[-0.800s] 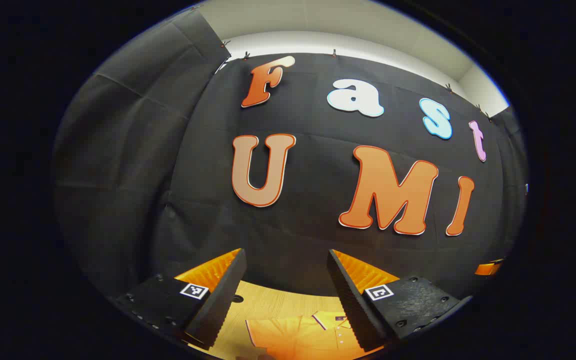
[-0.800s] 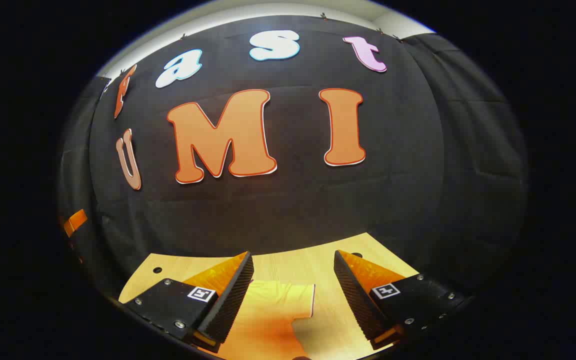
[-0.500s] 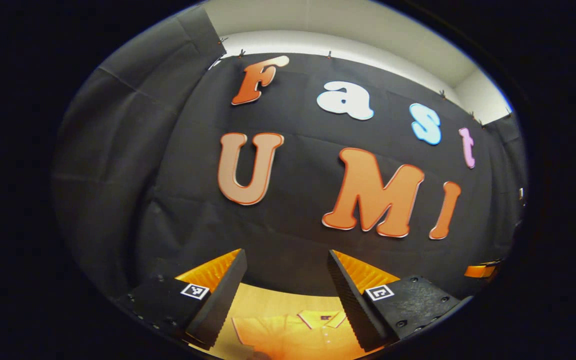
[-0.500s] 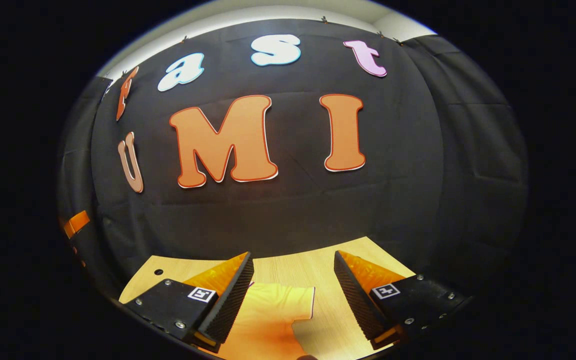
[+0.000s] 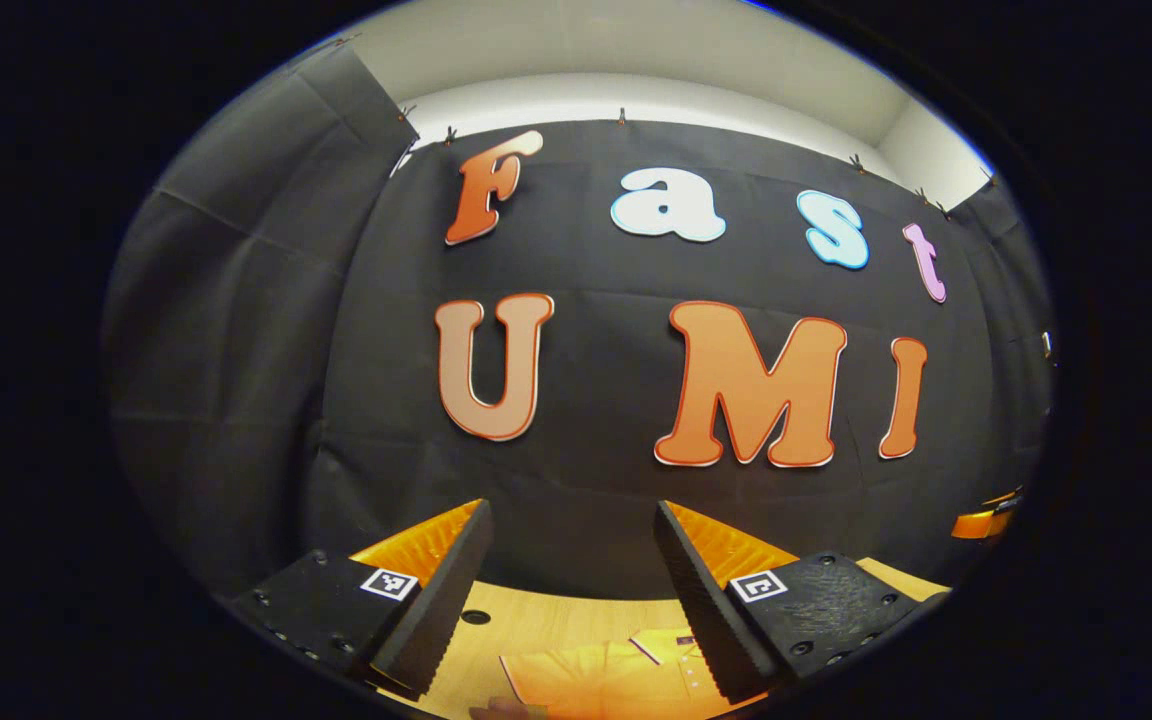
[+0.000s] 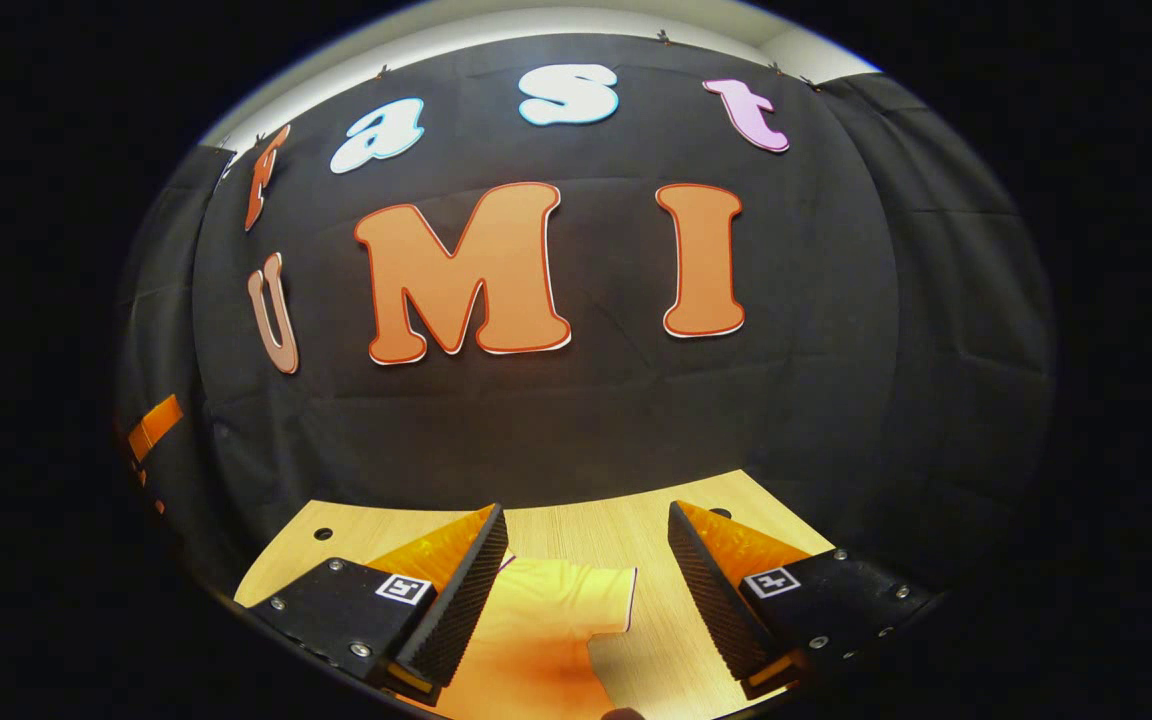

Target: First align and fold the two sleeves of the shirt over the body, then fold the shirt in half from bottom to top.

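No readable text; only small coded square markers [image 5: 388,583] on the claws.

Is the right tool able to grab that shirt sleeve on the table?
Probably yes. The right tool is open and holds nothing, and the orange shirt's sleeve lies flat on the wooden table right below the gap, with nothing between. It is not touching yet, so it needs to go down.

Dim booth, warm light on table [image 6: 586,530]; strong fisheye bending at edges; focus sharp.
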